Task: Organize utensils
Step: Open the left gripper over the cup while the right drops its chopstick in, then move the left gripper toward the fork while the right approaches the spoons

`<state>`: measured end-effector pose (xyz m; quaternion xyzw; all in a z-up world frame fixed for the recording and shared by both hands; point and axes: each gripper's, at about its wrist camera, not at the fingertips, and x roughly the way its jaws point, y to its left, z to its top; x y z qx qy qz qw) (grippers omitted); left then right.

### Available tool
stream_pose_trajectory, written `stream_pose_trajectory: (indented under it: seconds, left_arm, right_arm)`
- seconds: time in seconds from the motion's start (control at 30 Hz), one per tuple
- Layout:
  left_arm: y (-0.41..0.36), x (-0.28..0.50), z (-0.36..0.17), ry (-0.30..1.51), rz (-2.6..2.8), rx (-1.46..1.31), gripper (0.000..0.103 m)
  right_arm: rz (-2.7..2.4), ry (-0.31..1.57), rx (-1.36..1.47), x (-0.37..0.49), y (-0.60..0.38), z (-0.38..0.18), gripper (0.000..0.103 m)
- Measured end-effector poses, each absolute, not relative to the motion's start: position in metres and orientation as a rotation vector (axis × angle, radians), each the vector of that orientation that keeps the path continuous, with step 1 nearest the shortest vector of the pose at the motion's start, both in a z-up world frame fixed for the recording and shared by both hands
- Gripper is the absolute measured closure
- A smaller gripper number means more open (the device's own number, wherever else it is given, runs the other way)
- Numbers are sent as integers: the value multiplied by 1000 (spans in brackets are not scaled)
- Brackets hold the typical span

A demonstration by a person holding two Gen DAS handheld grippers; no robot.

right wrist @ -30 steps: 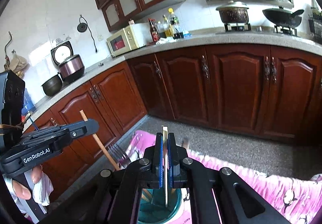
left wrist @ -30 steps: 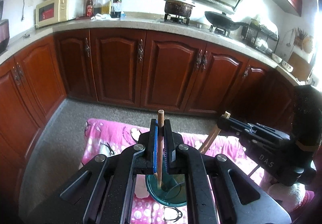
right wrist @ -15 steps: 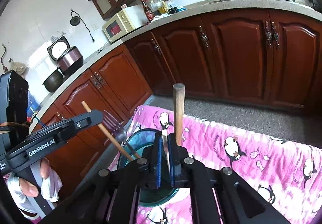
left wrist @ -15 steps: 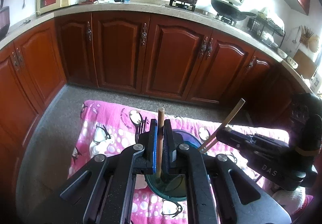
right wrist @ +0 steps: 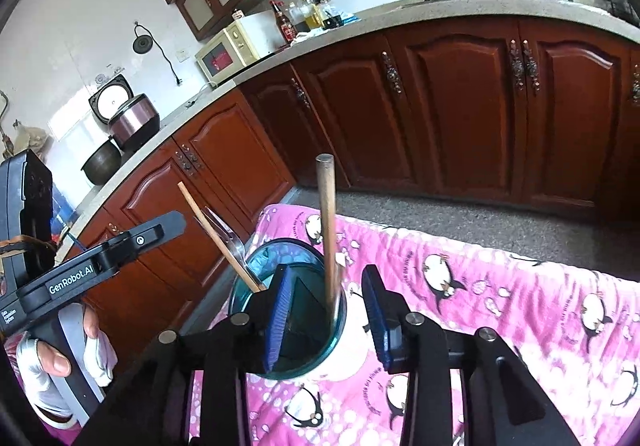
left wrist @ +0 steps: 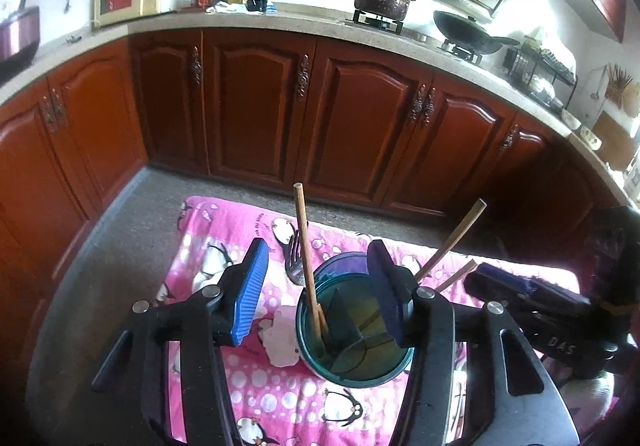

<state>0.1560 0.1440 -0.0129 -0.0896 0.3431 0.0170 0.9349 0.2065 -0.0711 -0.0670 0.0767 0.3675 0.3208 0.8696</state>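
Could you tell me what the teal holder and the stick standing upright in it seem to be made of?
The teal holder looks like translucent plastic, possibly tinted glass: its inner dividers and the cloth show through its glossy wall. The round stick looks like wood or bamboo: matte brown, with a plain blunt end. Whether it is a chopstick or a utensil's handle cannot be told, since its lower end is hidden.

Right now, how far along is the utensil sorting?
Nearly done, it seems. A chopstick between the left gripper jaws and a wooden stick between the right gripper jaws stand in the teal holder, a fork beside them. Both jaws have just been opening and grip nothing. No loose utensil shows on the pink cloth; only withdrawing seems left.
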Motion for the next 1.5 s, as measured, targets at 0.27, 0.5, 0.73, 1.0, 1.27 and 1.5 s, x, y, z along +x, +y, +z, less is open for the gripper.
stream_pose_trajectory:
  seconds: [0.27,0.5,0.73,1.0,1.27,1.5]
  left_arm:
    - [127,133,-11,683,61,-151,52]
    - [96,116,-17,700,14,-118,52]
    - [58,102,-24,712,-39,-91,52]
    - [18,90,-38,741,-81,-46,52]
    - [-12,84,-52,770,-141,-33,52]
    - [-25,84,-65,798,-165,-12,52]
  right_arm:
    - [591,739,138,176,-100,-60,58]
    - [552,732,147,143,-132,-57,58]
    - [476,751,154,114,-171,-61,50]
    - [383,741,130,82,-210,-72,49]
    - [307,772,160,68,-246,-90,46]
    - [275,811,181,66,-261,-107,46]
